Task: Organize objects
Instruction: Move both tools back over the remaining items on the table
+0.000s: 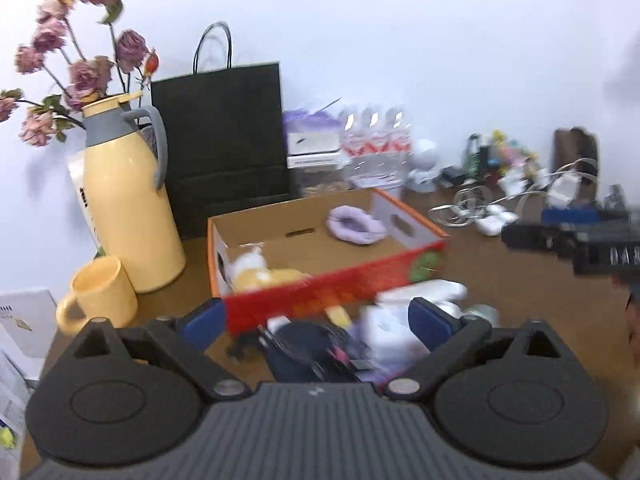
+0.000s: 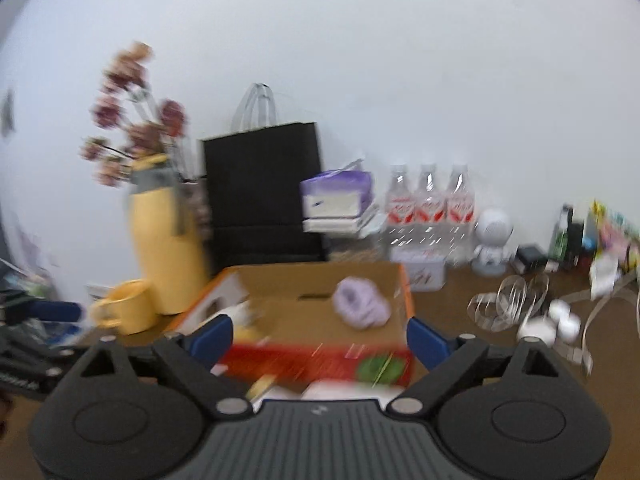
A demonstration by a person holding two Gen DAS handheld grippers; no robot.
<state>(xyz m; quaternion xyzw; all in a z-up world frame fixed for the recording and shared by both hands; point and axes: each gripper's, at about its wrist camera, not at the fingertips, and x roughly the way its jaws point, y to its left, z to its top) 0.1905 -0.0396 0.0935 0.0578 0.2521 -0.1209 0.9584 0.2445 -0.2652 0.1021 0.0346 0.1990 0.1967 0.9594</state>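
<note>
Left wrist view shows the left tongs [image 1: 316,322] spread wide and empty over blurred clutter just before the cardboard box [image 1: 336,280] on the tabletop [image 1: 520,300]. Right tongs [image 2: 320,340] also gape, empty. The purple scrunchie [image 1: 356,224] inside looks soft and light; pinch its rim.

mug [image 1: 100,294] left of box [image 1: 320,236], bag [image 1: 224,144] behind

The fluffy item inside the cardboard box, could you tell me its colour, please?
Pale lilac fluffy item; clearest in the left wrist view.
</note>
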